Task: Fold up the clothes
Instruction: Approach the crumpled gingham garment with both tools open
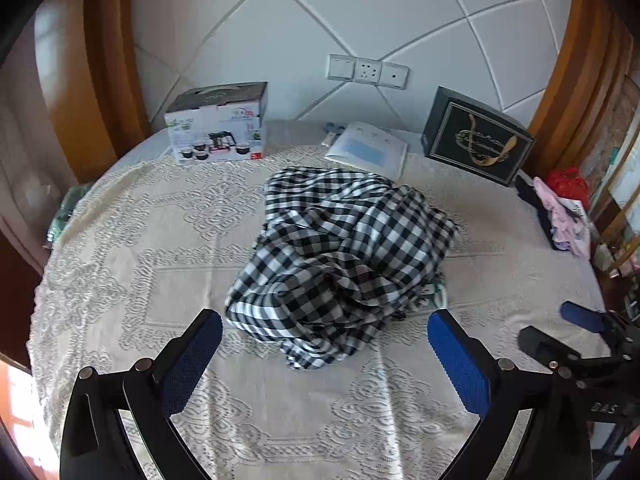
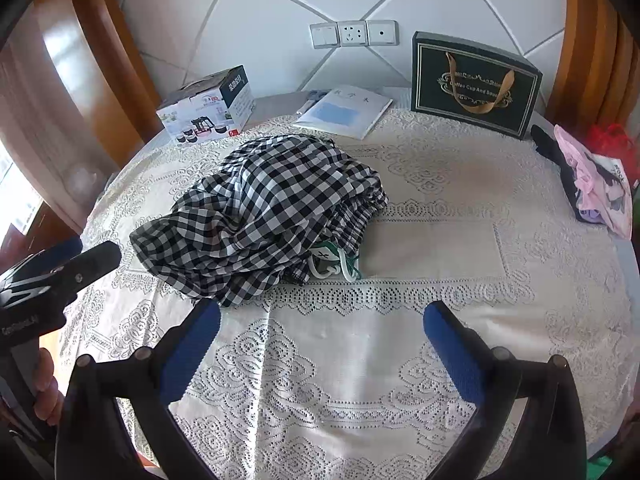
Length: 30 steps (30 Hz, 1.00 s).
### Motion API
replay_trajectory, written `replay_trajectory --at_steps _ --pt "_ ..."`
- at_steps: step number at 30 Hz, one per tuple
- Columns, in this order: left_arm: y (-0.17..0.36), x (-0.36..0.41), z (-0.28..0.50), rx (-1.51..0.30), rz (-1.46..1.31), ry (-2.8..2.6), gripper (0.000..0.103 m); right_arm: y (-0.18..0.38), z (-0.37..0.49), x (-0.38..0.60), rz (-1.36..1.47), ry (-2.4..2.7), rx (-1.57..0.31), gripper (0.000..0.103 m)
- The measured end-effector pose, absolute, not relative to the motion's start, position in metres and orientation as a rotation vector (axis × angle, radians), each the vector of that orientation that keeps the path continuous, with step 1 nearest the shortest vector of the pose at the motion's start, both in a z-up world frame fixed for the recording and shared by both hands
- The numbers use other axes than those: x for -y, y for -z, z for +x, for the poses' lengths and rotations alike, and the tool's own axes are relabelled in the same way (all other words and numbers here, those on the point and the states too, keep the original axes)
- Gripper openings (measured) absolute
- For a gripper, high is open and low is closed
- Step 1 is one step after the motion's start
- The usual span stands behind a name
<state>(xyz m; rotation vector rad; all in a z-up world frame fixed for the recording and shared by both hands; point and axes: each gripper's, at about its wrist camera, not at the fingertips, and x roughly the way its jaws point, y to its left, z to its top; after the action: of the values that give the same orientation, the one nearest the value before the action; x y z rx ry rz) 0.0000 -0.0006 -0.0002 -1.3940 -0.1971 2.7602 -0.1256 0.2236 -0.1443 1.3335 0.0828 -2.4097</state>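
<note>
A black-and-white checked garment [image 1: 340, 256] lies crumpled in a heap in the middle of the lace-covered table [image 1: 160, 280]. In the right wrist view the same garment [image 2: 264, 216] sits left of centre, with a green-and-white piece [image 2: 332, 264] poking out from under its near right edge. My left gripper [image 1: 325, 332] is open just in front of the heap's near edge, nothing between its blue pads. My right gripper [image 2: 322, 324] is open too, over bare tablecloth, with the heap ahead and to the left. Each gripper shows at the edge of the other's view.
Along the wall stand a tea-set box [image 1: 218, 124] at the left, a white booklet [image 1: 368, 150] in the middle and a dark gift box [image 1: 478, 134] at the right. Pink and dark clothes [image 2: 592, 180] lie at the table's right edge. A hand [image 2: 46, 388] holds the left gripper's handle.
</note>
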Motion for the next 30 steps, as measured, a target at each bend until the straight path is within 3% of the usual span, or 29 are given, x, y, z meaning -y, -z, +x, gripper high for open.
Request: replay_trajectory --at_steps 8,14,30 --pt "0.008 0.024 0.000 0.251 -1.386 -2.712 0.103 0.144 -0.125 -0.222 1.319 2.413 -0.081 0.103" --pt "0.004 -0.001 0.004 0.149 -1.413 -2.777 0.103 0.143 -0.125 -0.221 1.312 2.415 -0.079 0.103" --pt "0.007 0.004 0.004 0.146 -1.434 -2.787 0.103 0.147 -0.125 -0.219 1.318 2.410 -0.083 0.103"
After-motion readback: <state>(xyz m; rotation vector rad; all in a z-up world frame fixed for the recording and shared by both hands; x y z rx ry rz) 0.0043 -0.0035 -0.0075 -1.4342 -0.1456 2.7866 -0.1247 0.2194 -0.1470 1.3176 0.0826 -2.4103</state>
